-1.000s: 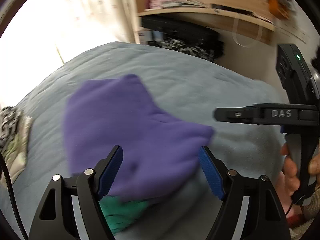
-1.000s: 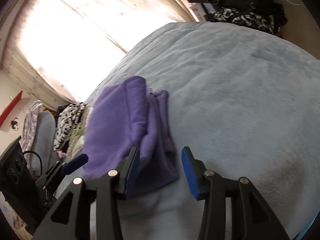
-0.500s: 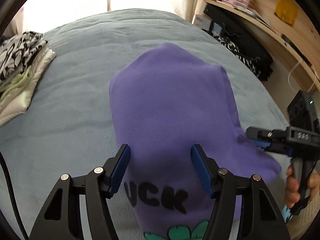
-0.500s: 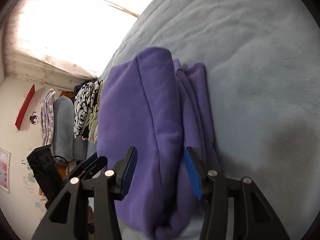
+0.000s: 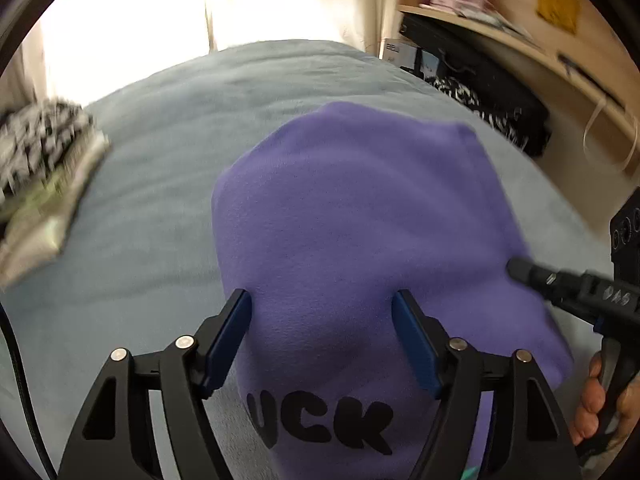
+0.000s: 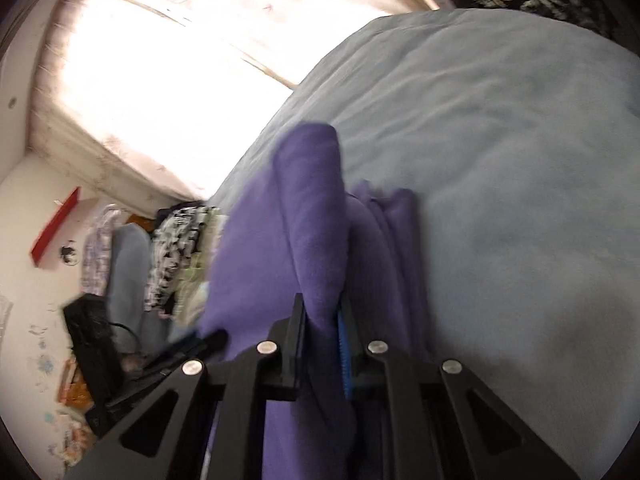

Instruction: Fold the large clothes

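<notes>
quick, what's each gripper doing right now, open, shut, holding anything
left gripper: open, jaws just widened, astride the purple sweatshirt without pressing it.
right gripper: just closed, shut on a fold of the purple sweatshirt.

Purple garment (image 5: 360,220): soft matt fleece cloth, black print; bed cover (image 5: 160,160): grey-blue plush cloth, matt, faintly rippled; left gripper (image 5: 322,338): matt black plastic, blue pads (image 5: 412,344), bright metal pins; shelf (image 5: 520,40): pale smooth wood.

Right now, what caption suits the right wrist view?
Right tool pinches a fold of purple sweatshirt on the grey bed.
</notes>
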A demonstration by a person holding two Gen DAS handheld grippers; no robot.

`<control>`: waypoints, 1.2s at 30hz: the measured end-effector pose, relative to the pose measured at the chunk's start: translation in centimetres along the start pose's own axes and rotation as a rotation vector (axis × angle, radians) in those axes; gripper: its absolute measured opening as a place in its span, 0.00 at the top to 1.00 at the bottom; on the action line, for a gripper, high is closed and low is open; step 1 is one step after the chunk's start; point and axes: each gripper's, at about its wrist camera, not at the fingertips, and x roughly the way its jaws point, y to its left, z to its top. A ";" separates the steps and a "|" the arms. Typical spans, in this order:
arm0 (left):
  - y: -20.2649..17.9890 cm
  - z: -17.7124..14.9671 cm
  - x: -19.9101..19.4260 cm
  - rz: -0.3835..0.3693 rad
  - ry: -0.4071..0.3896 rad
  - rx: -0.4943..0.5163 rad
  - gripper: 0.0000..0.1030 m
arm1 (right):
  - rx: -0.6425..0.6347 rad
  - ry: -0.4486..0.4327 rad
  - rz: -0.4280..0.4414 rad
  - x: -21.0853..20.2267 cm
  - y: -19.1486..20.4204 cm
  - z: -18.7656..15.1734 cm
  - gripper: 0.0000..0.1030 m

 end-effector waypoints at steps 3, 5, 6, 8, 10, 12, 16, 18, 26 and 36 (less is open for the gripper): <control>-1.5 -0.7 0.0 0.061 -0.043 0.066 0.29 | 0.016 0.061 -0.069 2.5 -1.6 -2.1 0.88; -1.6 -0.8 0.0 0.069 -0.056 0.060 0.28 | 0.014 0.053 -0.073 2.7 -1.7 -2.2 0.88; -1.4 -0.6 -0.1 0.061 -0.053 0.049 0.28 | 0.006 0.059 -0.085 2.7 -1.3 -2.0 0.88; -0.9 -0.2 -0.2 0.022 -0.031 0.024 0.18 | -0.029 0.078 -0.111 2.9 -0.4 -1.7 0.86; -0.1 0.2 -0.1 -0.031 0.015 0.005 0.15 | -0.045 0.105 -0.110 2.8 0.3 -1.3 0.78; 1.0 0.7 -0.1 -0.077 0.042 -0.022 0.15 | -0.038 0.134 -0.071 2.6 1.0 -0.3 0.62; 4.1 1.8 0.4 -0.150 0.065 -0.145 0.15 | -0.044 0.058 -0.068 1.2 1.7 2.9 0.36; 5.6 2.3 1.0 -0.173 0.073 -0.216 0.15 | -0.025 0.054 -0.050 1.9 1.5 4.8 0.36; 7.3 4.3 4.1 -0.211 0.098 -0.330 0.27 | 0.031 0.167 -0.010 7.5 -0.6 8.9 0.41; 4.6 5.0 5.8 -0.085 0.032 -0.190 0.26 | -0.043 0.132 -0.165 9.8 -1.6 7.5 0.76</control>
